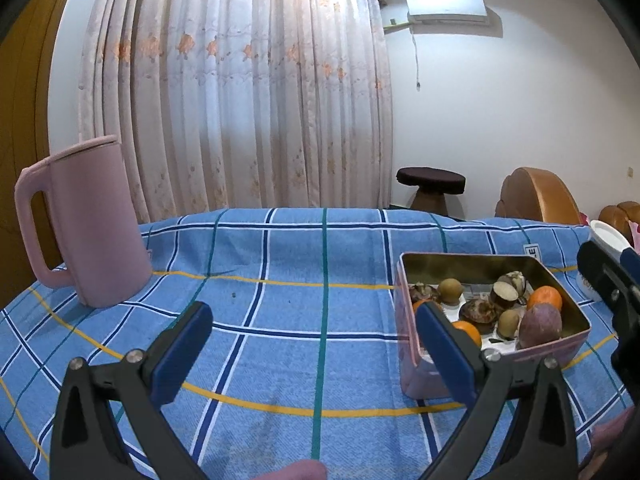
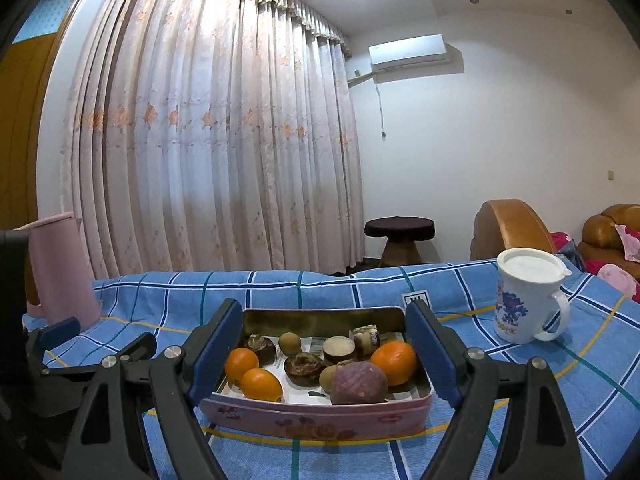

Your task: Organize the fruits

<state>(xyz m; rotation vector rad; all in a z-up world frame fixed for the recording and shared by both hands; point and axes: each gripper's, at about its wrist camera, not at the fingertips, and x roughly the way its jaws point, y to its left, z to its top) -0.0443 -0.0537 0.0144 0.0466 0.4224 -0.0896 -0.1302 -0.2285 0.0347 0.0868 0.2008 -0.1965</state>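
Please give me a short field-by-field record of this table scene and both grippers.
surface: blue checked cloth
container: pink tin, open, no lid in view
contents: three oranges, a purple round fruit, small brown fruits, cut pieces
left of tin: pink jug, upright
right of tin: white mug, lid on
left gripper: open, empty, over bare cloth
right gripper: open, empty, facing the tin

My blue-padded jaws, blue plaid tablecloth (image 2: 328, 284) with yellow lines, pink floral tin (image 2: 316, 416), orange fruits (image 2: 394, 362), pink jug (image 1: 92, 224)
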